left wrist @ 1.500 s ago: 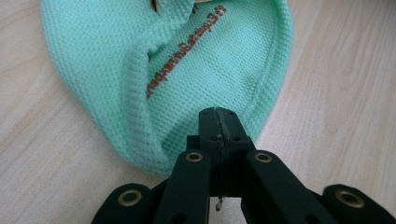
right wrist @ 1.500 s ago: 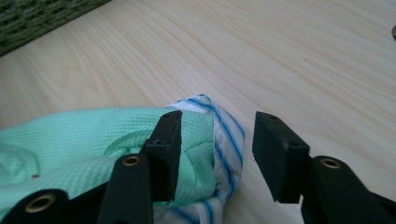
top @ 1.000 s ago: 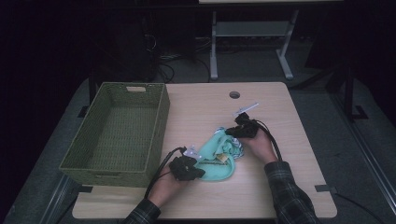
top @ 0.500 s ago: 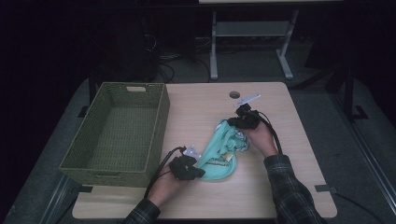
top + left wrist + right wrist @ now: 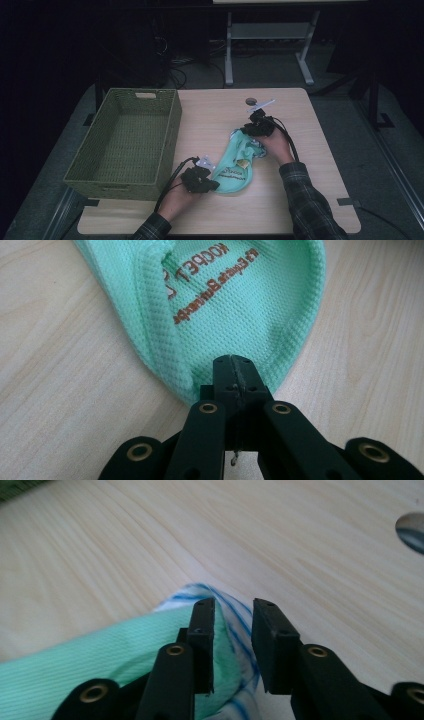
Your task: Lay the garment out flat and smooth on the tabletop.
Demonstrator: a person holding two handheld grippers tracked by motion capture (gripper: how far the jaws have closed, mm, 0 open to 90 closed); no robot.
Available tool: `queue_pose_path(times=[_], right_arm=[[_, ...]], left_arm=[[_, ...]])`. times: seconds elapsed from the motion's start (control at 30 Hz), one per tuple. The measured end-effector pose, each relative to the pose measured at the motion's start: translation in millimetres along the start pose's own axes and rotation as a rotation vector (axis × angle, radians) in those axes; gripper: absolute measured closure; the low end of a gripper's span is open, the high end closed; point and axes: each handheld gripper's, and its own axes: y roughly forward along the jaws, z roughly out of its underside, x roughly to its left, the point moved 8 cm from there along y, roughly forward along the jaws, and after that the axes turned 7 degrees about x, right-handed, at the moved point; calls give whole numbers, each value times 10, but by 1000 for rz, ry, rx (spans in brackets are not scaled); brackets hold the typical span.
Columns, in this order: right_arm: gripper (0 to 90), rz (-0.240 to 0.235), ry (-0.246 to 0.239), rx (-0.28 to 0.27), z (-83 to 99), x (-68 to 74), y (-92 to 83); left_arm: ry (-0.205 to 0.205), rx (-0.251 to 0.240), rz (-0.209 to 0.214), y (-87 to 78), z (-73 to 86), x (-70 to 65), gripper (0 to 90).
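L tongs (image 5: pixel 233 371) clamped on mint cloth (image 5: pixel 236 165) hem nearest me; R tongs (image 5: pixel 233 630) just opening, jaws apart, far end freed. Cloth stretched right of basket (image 5: pixel 125 172), not yet in.

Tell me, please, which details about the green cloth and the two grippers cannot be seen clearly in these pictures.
- Green cloth, printed words: too small in the high view; cut off by the top edge in the left gripper view.
- Cloth edge under the left gripper: hidden by the shut jaws.
- Right gripper: jaws just opening; the blue-striped white fabric lies between them, contact unclear.
- Basket, near inner wall: hidden by its rim in the high view.
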Motion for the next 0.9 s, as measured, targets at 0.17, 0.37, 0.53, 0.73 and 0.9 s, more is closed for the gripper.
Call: queue_pose_path(times=[0.17,0.37,0.53,0.73,0.9], right_arm=[[689,9,-4,-41,0,17,-221],[684,17,17,-78,181,-36,-488],[679,25,27,-80,384,-84,-613],[675,31,42,-80,598,-116,-675],[655,16,73,-64,783,-117,-625]], left_arm=[[9,8,-3,-3,7,5,896],[15,11,-5,-5,10,9,896],[13,12,-5,-5,11,9,896],[3,4,-1,-2,5,2,896],[3,8,3,-5,12,7,896]])
